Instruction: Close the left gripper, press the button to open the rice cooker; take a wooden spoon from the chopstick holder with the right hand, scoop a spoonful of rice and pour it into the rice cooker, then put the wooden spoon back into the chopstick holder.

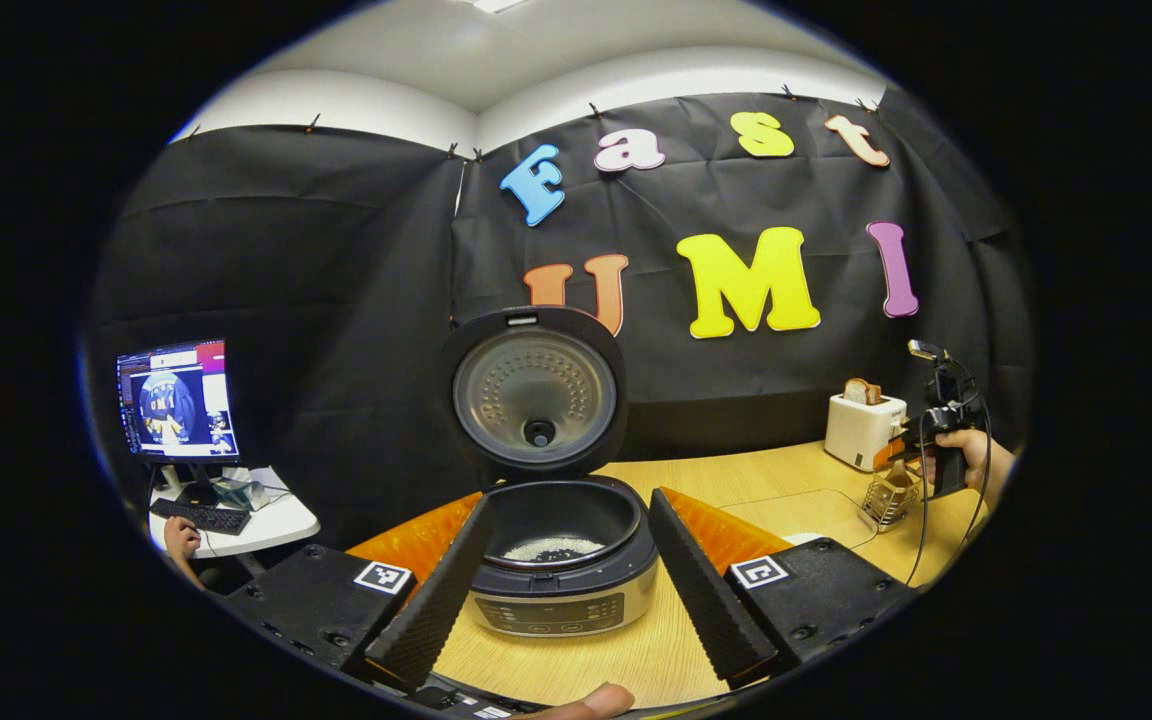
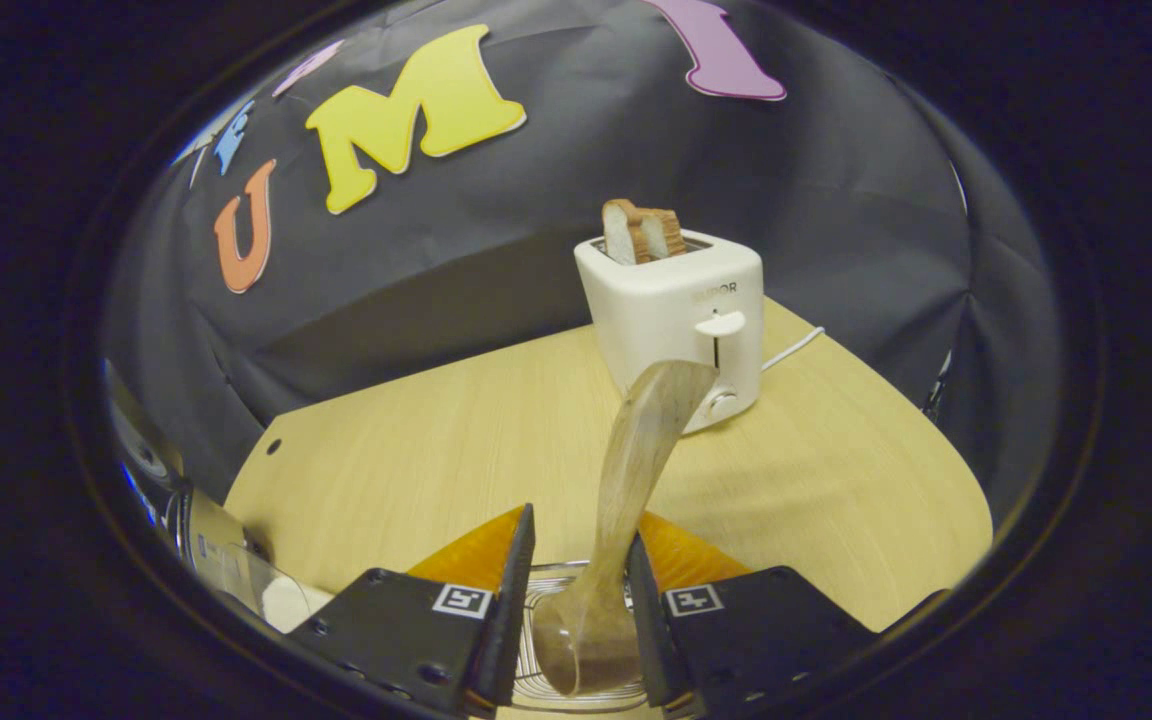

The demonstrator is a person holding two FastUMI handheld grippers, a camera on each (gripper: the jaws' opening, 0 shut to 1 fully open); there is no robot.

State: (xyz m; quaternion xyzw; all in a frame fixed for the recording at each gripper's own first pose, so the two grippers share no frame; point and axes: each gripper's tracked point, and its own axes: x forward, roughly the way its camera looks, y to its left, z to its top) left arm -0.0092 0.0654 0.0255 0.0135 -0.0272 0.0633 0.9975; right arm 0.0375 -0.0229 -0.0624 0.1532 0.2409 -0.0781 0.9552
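Between my right gripper (image 2: 576, 600) fingers, nearly closed, the wooden spoon (image 2: 626, 500) stands with its bowl down in the chopstick holder (image 2: 536, 640), though I cannot tell whether both fingers press it. My left gripper (image 1: 571, 570) is spread wide and empty, flanking the open rice cooker (image 1: 561, 560), which holds rice. Judged step: return the spoon; I should lower it straight, release only once seated, then withdraw upward.

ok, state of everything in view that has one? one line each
rice cooker: lid open and upright, some rice in the pot
left gripper: open, straddling the cooker
right gripper: shut on the wooden spoon
wooden spoon: standing in the chopstick holder
toaster: bread sticking up from the slots
monitor: on
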